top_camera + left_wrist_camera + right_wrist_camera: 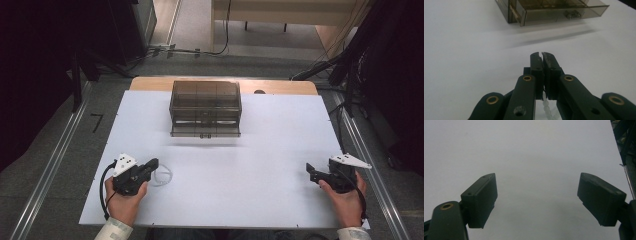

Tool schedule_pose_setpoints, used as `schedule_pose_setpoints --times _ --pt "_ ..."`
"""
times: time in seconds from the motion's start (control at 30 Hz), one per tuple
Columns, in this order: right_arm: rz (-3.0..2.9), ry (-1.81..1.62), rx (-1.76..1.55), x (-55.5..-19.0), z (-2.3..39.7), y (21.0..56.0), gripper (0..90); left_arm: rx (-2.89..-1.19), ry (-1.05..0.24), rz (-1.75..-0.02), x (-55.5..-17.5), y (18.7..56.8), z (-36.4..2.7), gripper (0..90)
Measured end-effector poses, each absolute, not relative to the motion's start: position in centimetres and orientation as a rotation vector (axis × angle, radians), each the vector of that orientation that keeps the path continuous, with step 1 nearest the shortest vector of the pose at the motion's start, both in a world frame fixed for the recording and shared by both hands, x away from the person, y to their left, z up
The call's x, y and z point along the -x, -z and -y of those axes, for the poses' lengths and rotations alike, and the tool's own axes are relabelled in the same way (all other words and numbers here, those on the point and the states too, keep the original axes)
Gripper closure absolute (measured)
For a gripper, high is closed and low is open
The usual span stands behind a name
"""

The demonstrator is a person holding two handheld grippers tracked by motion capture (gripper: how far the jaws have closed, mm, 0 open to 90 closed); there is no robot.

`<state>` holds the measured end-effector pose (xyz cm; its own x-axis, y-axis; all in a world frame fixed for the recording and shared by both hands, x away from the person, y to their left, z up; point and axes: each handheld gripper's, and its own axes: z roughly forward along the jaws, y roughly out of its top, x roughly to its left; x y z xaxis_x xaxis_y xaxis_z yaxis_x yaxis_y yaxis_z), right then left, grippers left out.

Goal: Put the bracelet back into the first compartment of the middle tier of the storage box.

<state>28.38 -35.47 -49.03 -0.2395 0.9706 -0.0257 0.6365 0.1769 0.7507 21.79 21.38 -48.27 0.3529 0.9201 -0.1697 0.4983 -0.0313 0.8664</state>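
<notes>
Jaws of the left gripper (pixel 542 55) are pressed together, and from the left gripper view a string of pale, translucent beads (pixel 547 107) hangs below the clamped pads, so the gripper is clenched on that bead string. From the high view the same gripper (pixel 154 164) sits near the front left part of the white worktop (pixel 260 150), held in the person's left hand (pixel 124 197), with its grey three-cornered plate on top. The bead string (pixel 162 176) lies in a loose loop on the white surface just beside the jaw tips, one end running up into them. Whether the rest of the loop is lifted off the surface I cannot tell.

Over at the front right, the right gripper (pixel 310 171) rests in the person's right hand (pixel 347 197), well apart from the beads. In the right gripper view its two black pads (pixel 480 198) stand wide apart with bare white worktop between them, so the right gripper (pixel 536 197) is released and holds nothing.

Farther back, near the middle of the worktop, stands a smoky brown see-through drawer box (pixel 205 107). In the left gripper view the box (pixel 554 11) shows its lower drawer pulled partly forward, with a small handle on its front.
</notes>
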Motion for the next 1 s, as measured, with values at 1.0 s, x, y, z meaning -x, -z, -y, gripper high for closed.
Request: schedule_pose_setpoints --times 1.0 --pt "-1.958 -0.850 -1.515 -28.5 35.4 49.2 14.8 -1.541 -0.562 -1.236 -24.2 46.2 -20.7 88.3"
